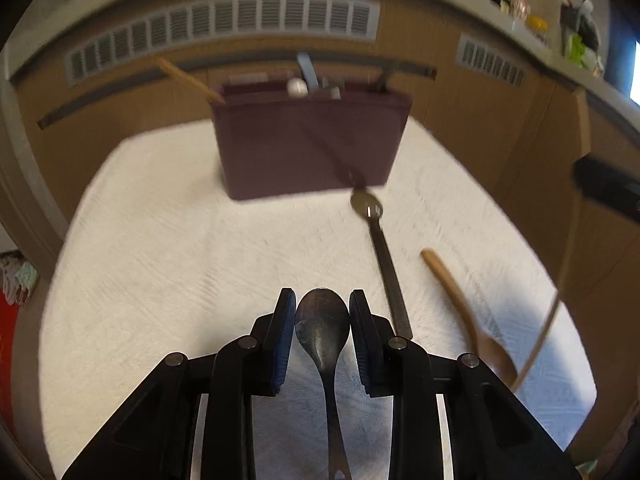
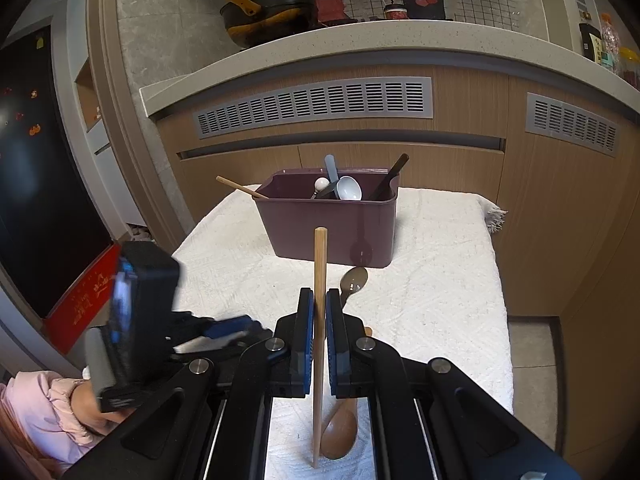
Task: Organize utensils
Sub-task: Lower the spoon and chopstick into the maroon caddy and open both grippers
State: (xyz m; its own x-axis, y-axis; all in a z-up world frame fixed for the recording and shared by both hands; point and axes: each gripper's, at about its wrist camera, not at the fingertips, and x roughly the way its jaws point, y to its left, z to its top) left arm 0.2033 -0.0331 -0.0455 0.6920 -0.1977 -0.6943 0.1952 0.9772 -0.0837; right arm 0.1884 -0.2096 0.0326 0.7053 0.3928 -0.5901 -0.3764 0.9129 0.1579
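A kitchen: wood-panelled cabinets (image 2: pixel 460 152) with grey vent grilles stand under a pale speckled countertop (image 2: pixel 360 40), and before them is a table spread with a white textured cloth (image 2: pixel 440 280). At the far end of the cloth stands a plum-coloured plastic bin (image 2: pixel 326 220), already holding a white spoon (image 2: pixel 349 189), a pale blue handle, dark utensils and a bamboo stick leaning over its left rim. The left gripper (image 1: pixel 322 312) has its blue-padded fingers pressed against both sides of the bowl of a dark metal spoon (image 1: pixel 323 332), whose handle runs back beneath the gripper; this view is motion-blurred. The right gripper (image 2: pixel 320 312) has its fingers nearly closed on a bamboo chopstick (image 2: pixel 320 260), which stands roughly upright and pokes out above and below the pads. On the cloth near the bin lies a dark-handled spoon (image 1: pixel 366 204), its bowl just in front of the bin. A wooden spoon (image 2: pixel 339 432) lies on the cloth closer in, below the right gripper.
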